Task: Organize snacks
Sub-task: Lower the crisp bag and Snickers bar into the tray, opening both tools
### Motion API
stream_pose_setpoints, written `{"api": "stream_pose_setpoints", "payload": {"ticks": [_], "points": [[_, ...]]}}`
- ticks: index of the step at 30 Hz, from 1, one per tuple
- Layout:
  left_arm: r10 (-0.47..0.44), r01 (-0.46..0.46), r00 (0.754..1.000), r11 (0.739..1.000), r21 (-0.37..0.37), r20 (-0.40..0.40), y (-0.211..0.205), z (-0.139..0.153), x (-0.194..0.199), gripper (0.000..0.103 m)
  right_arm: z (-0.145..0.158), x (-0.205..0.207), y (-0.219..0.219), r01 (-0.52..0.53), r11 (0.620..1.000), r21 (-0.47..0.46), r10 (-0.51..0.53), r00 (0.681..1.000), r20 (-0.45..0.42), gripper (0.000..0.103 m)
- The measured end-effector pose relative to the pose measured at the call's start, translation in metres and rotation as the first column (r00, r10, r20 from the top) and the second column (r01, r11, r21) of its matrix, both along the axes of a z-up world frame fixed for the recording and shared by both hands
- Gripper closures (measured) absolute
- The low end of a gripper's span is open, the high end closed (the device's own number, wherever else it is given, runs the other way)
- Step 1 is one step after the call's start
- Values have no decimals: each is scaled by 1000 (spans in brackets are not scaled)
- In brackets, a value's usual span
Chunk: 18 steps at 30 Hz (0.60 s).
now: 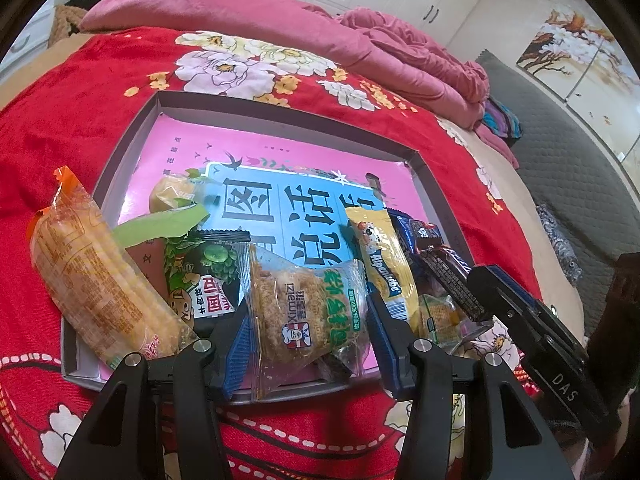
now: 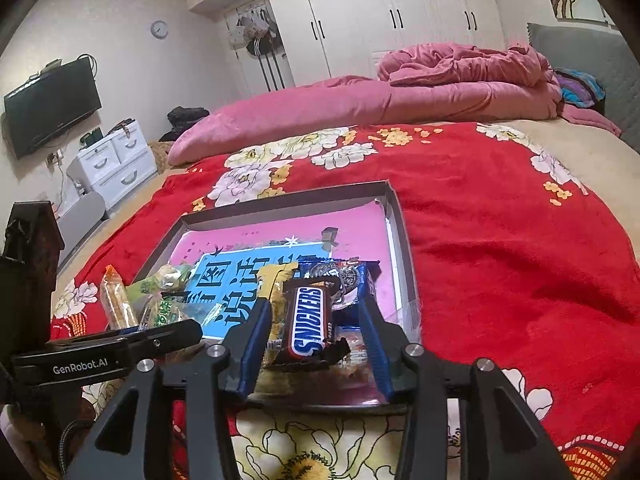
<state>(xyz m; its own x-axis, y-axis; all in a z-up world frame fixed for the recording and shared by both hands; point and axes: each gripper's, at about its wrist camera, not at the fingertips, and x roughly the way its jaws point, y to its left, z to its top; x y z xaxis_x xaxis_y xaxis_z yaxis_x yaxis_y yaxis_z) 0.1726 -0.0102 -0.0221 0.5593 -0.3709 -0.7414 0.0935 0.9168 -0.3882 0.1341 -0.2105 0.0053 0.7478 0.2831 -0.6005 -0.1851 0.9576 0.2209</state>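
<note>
A shallow grey box (image 1: pixel 132 136) with a pink and blue printed bottom lies on the red floral bedspread; it also shows in the right wrist view (image 2: pixel 394 216). Several snack packs lie along its near edge. My left gripper (image 1: pixel 308 328) is open, its blue pads on either side of a clear Ximaizi pack (image 1: pixel 308 312), not squeezing it. My right gripper (image 2: pixel 314 332) is open around a Snickers bar (image 2: pixel 310 322) that lies on a blue Oreo pack (image 2: pixel 344 276). An orange biscuit pack (image 1: pixel 92 276), a green nut pack (image 1: pixel 204 272) and a yellow Alpenliebe pack (image 1: pixel 380 256) lie alongside.
A pink quilt (image 2: pixel 440 80) is bunched at the far side of the bed. A grey headboard (image 2: pixel 580 56) stands at the right. White wardrobes (image 2: pixel 380 12), a wall TV (image 2: pixel 52 104) and a white drawer unit (image 2: pixel 116 160) stand beyond the bed.
</note>
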Motion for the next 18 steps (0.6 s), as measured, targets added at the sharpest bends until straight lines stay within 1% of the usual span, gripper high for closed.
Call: {"api": "stream_pose_setpoints", "payload": {"ticks": [1,2,9,18], "points": [[1,-1,1000,1000,2,-1,0,0,0,48,0,0,-1,3,1000,0,-3,1000,0,52],[0,0,1000,1000,2,-2,0,0,0,48,0,0,-2,7,1000,0,-7,1000,-1,51],[0,0,1000,1000,12,-4,0,-1,0,47,1,-1,-7,22,1000,0,-22,1000,3,51],[-7,8,1000,999,34,-4,-2,0,0,43,0,-1,-8,24,1000,-6,-24,1000,0,51]]}}
